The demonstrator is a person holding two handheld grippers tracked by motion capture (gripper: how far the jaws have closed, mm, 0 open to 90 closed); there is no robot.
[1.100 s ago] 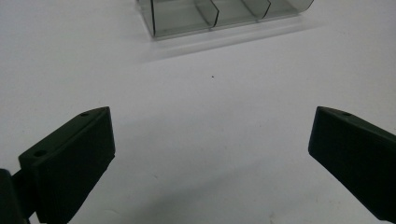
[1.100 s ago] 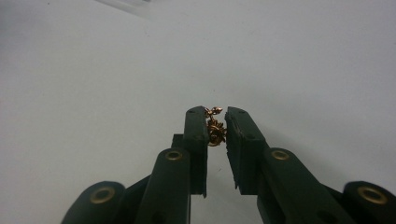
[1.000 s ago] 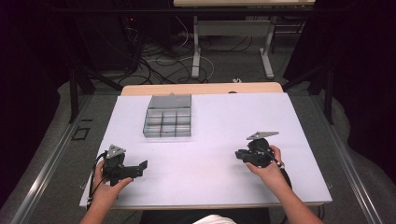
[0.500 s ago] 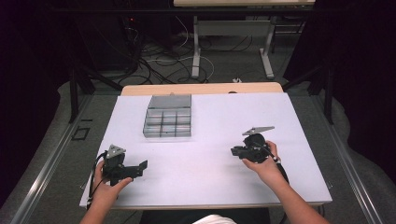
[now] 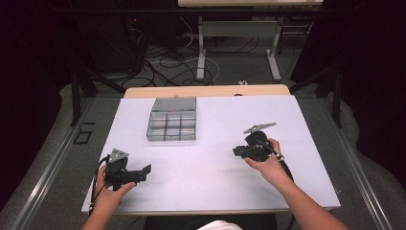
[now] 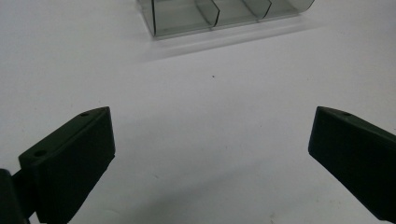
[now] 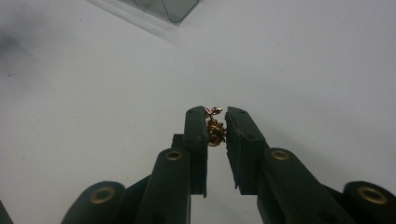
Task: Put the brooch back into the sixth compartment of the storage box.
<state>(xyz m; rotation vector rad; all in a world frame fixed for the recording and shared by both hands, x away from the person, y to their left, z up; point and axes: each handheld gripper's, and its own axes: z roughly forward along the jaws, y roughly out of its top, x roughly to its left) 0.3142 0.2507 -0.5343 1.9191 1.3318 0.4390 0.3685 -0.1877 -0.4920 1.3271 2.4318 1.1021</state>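
Up near the far edge of the white counter [image 5: 306, 120] sits a clear plastic organizer box [image 5: 172, 125], divided into a grid of small compartments with its lid standing open at the back. Its near compartments, seen in the left gripper view, hold nothing that can be made out. Well apart from the box, toward the counter's right side, the right tool [image 7: 216, 127] has its jaws pressed together on a small gold ornament [image 7: 215, 130]. That piece is tiny, shiny and knobbly, with a hint of red at its top; its exact shape is too small to tell. At the near left, the left tool [image 6: 210, 149] is spread wide, pinching nothing.
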